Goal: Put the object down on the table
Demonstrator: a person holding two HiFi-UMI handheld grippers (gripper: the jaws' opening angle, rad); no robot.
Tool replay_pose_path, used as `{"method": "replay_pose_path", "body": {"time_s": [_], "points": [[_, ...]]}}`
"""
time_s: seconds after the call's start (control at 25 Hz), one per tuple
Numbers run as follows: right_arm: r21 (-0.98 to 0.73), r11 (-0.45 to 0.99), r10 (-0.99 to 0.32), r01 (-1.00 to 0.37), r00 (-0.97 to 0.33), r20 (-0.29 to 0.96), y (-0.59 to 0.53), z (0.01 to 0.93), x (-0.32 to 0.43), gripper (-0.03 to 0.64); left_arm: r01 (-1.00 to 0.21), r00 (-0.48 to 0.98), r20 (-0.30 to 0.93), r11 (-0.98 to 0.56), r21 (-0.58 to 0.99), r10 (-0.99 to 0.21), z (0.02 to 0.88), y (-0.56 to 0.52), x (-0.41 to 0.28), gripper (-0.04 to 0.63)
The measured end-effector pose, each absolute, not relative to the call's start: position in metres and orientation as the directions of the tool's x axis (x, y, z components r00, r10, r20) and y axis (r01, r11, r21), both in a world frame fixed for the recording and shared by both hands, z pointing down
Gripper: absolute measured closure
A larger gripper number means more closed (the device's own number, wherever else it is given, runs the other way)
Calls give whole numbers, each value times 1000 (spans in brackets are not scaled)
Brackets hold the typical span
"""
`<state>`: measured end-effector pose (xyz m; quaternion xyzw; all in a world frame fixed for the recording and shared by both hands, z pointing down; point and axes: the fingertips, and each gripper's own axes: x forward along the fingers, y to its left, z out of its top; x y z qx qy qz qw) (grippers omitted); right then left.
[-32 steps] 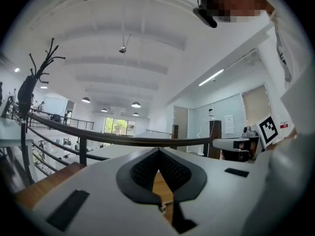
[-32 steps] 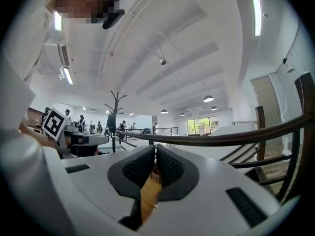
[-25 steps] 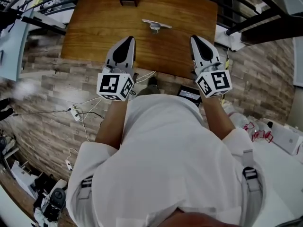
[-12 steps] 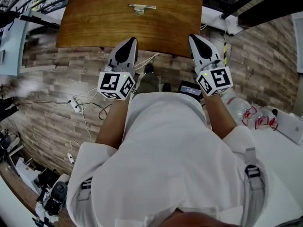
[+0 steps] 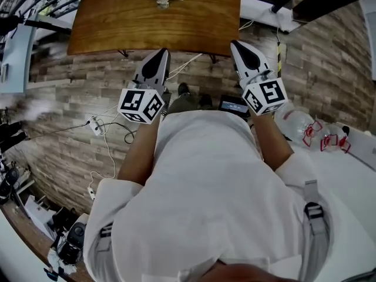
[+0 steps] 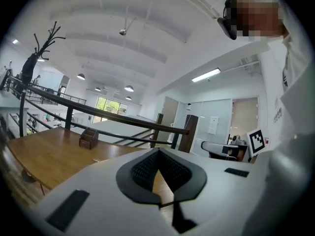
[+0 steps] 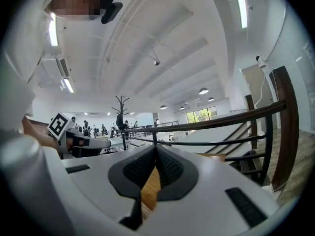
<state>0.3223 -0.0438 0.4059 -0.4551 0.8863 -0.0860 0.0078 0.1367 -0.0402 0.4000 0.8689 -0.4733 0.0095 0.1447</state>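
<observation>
A small pale metal object [image 5: 166,0] lies on the brown wooden table [image 5: 117,22] at the top of the head view, far from both grippers. My left gripper [image 5: 160,54] and right gripper [image 5: 238,44] are held side by side over the plank floor, short of the table's near edge. Both are shut with nothing between the pads. From the left gripper view the closed jaws [image 6: 158,154] point level across the table top [image 6: 44,154]. The right gripper view has its closed jaws [image 7: 155,151] in front of a strip of the wood [image 7: 150,186].
A dark small box [image 6: 88,137] stands at the table's far side. White cables and a power strip [image 5: 94,124] lie on the floor, with a black device [image 5: 234,105] near my feet. A dark railing [image 7: 221,124] runs behind the table. A white surface with red-handled items [image 5: 329,143] is at the right.
The table has slid toward the top of the head view as I stepped back. Both grippers, over its near edge a second ago, are now over the floor. Both jaws stayed shut.
</observation>
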Motion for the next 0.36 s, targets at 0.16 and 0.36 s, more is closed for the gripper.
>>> {"method": "replay_pose_path", "body": {"time_s": [0.16, 0.36], "points": [[-179, 564, -812, -806, -581, 58, -45, 412, 331, 594, -819, 563, 159, -521, 240, -811, 402, -33, 144, 581], [-210, 571, -807, -794, -590, 37, -37, 419, 342, 594, -815, 569, 209, -510, 276, -796, 424, -17, 151, 581]]}}
